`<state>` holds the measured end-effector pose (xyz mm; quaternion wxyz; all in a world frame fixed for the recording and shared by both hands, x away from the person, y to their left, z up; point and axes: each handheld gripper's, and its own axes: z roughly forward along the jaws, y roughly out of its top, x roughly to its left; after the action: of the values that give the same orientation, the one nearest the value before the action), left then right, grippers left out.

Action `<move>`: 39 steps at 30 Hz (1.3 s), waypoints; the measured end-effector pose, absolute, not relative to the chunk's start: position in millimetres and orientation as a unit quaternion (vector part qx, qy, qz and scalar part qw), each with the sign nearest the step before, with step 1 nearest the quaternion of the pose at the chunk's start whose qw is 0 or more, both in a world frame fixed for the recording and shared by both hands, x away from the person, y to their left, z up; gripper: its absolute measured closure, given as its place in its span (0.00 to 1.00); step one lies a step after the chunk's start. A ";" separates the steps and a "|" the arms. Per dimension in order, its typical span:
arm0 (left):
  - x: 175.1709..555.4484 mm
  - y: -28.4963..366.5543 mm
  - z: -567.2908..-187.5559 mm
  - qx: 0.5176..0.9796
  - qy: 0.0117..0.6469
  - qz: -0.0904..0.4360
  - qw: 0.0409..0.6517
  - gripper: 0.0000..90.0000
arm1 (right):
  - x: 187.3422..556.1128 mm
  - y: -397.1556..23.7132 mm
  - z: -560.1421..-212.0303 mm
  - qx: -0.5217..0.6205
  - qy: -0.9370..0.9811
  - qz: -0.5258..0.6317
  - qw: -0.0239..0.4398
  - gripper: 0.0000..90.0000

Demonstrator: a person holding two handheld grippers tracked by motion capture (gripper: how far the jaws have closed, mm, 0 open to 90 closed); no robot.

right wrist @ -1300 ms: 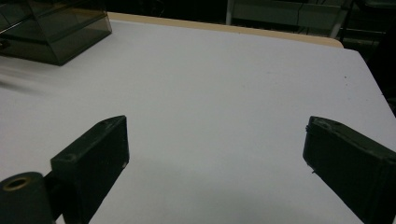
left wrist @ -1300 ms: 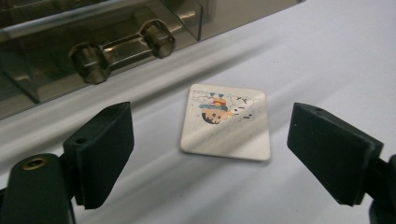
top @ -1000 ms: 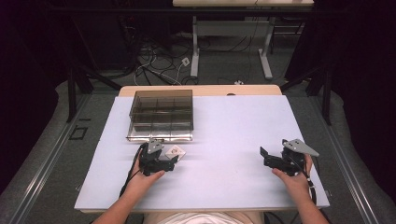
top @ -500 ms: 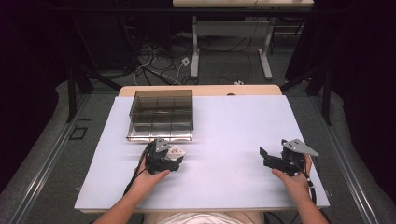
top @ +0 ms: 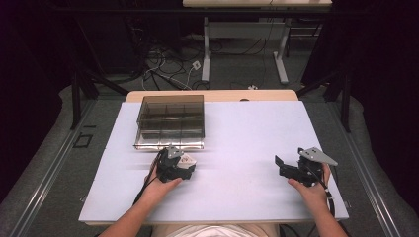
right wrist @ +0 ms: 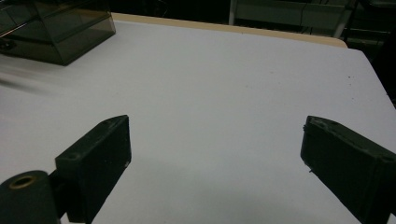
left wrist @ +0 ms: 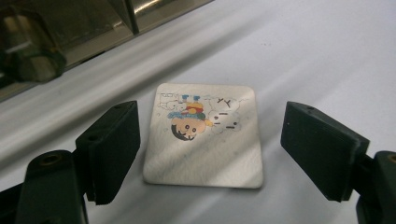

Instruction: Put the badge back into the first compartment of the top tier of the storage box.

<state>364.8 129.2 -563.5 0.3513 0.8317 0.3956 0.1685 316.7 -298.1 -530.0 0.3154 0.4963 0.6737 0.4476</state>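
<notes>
A small white card [left wrist: 205, 140] with a cartoon child printed on it lies flat on the white table [top: 237, 128]. My left gripper [left wrist: 212, 123] straddles it, one jaw on each side, and neither pad touches it. Its jaws have just been closing around the card. In the high view the left gripper [top: 177, 165] sits just in front of the box, with the card [top: 188, 160] showing at its tip. My right gripper [top: 281, 168] rests near the table's right front, open with nothing between its jaws [right wrist: 215, 140].
A dark see-through box [top: 170, 121] with several compartments stands at the back left of the table, close behind the left gripper. Its wall [left wrist: 93, 23] rises just beyond the card. Chairs, table legs and cables lie on the floor beyond the table.
The left hand has shifted slightly right toward the card, and its jaws stand narrower around it. The right hand has kept still.
</notes>
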 end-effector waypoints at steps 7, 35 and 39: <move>367.0 129.3 -566.1 0.837 0.392 0.164 0.345 0.24 | 315.0 -298.4 -529.4 0.498 0.676 0.444 0.313 0.09; 370.0 131.6 -566.9 0.832 0.394 0.159 0.357 0.35 | 316.4 -296.4 -530.7 0.498 0.678 0.445 0.305 0.11; 369.7 131.5 -566.7 0.831 0.397 0.158 0.356 0.36 | 316.2 -296.9 -530.7 0.497 0.679 0.445 0.306 0.11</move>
<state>369.7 131.5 -566.7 0.3560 0.8311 0.3969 0.1583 316.2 -296.9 -530.7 0.3064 0.4972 0.6789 0.4450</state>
